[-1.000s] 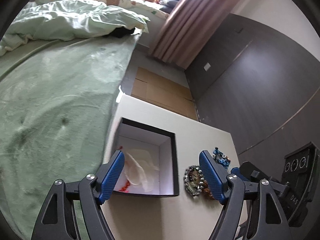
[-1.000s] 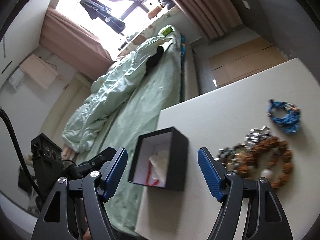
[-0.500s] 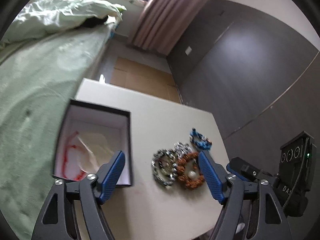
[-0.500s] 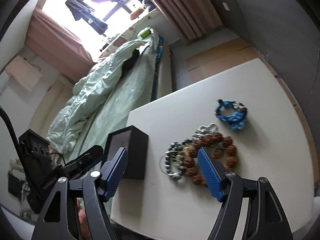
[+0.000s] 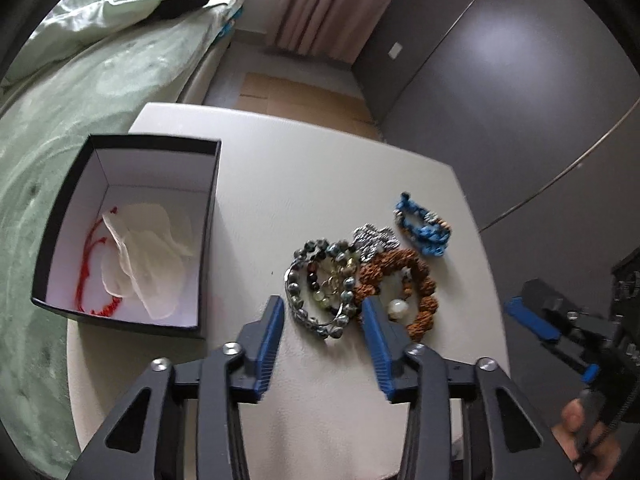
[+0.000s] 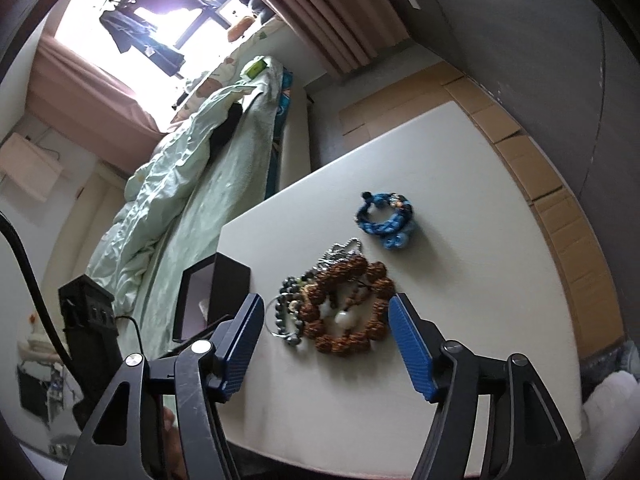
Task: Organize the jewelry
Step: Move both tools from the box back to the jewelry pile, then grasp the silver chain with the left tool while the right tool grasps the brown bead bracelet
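A green bed [image 5: 60, 128] sits left of the white counter [image 5: 312, 176]. On the counter's left is the open black box [image 5: 120, 220], its long side running away from us. The left hand-held gripper [image 5: 322, 312], jaws just closing but pinching nothing, hangs over the grey bead bracelet [image 5: 320, 284], lying flat. The right hand-held gripper [image 6: 326, 322], spread, frames the brown bead bracelet [image 6: 348, 306]. Next, I think: drop lower and pinch.

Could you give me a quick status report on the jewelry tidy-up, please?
Left tongs just been closing, nothing gripped, over grey bead bracelet. Right tongs open, empty. Bracelets piled on table; black box open beside. Path clear.
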